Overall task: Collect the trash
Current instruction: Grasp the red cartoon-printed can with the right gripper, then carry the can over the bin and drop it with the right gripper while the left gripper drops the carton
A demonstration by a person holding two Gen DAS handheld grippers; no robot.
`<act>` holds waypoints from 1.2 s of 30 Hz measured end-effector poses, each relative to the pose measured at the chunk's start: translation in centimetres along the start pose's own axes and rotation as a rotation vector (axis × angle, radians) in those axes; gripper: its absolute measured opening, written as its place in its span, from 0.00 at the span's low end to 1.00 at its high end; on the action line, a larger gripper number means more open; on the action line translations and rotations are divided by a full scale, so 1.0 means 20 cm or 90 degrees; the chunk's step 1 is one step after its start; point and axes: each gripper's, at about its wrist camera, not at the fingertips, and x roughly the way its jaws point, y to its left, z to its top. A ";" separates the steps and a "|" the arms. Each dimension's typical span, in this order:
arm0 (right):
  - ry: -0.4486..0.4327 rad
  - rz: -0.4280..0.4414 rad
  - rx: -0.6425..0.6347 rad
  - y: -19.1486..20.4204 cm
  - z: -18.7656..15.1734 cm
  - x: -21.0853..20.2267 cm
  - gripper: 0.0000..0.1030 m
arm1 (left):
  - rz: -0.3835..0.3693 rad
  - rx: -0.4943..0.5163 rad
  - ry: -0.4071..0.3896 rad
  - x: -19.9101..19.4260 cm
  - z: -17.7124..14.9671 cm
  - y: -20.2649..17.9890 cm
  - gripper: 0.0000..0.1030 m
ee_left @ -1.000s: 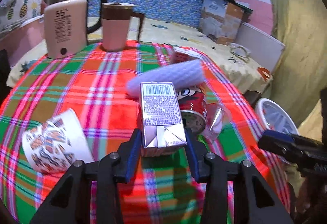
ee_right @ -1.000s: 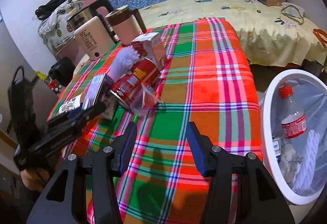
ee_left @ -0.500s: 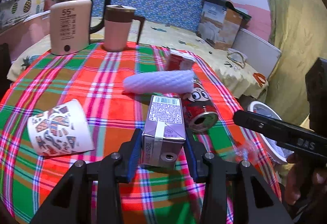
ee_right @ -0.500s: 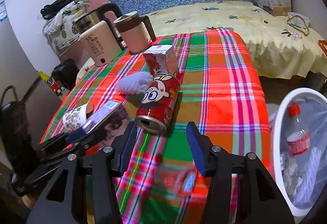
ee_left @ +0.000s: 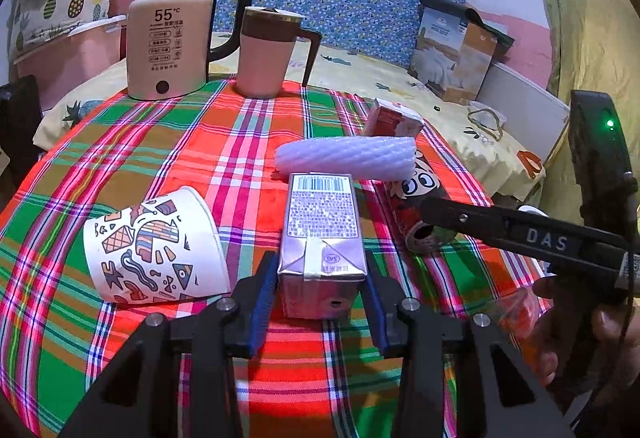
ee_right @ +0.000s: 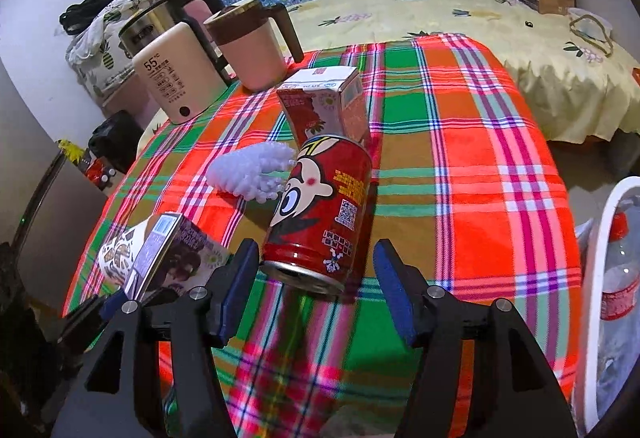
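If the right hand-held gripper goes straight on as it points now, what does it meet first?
Probably the lying red can: its open end is already between the opening jaws of the right hand-held gripper, which do not touch it.

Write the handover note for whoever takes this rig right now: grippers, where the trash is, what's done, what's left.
Left gripper: jaws opening, with the purple drink carton between them on the plaid table; not lifted.
Right gripper: jaws opening around the near end of the red can, which lies on its side; pads not touching it.
Other trash on the table: patterned paper cup on its side, white foam sleeve, red-and-white carton behind the can.
Done: the white bin at the table's right already holds a plastic bottle.
Left: bin all five items. Kettle and mug look like keepers.
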 end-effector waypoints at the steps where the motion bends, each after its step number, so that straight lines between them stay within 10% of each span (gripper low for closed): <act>1: 0.002 0.001 0.002 0.00 0.00 0.01 0.59 | 0.001 -0.003 0.001 0.00 0.00 0.00 0.45; 36: -0.033 0.017 0.065 -0.18 -0.07 -0.25 0.53 | -0.023 0.009 0.004 -0.06 -0.02 -0.17 0.37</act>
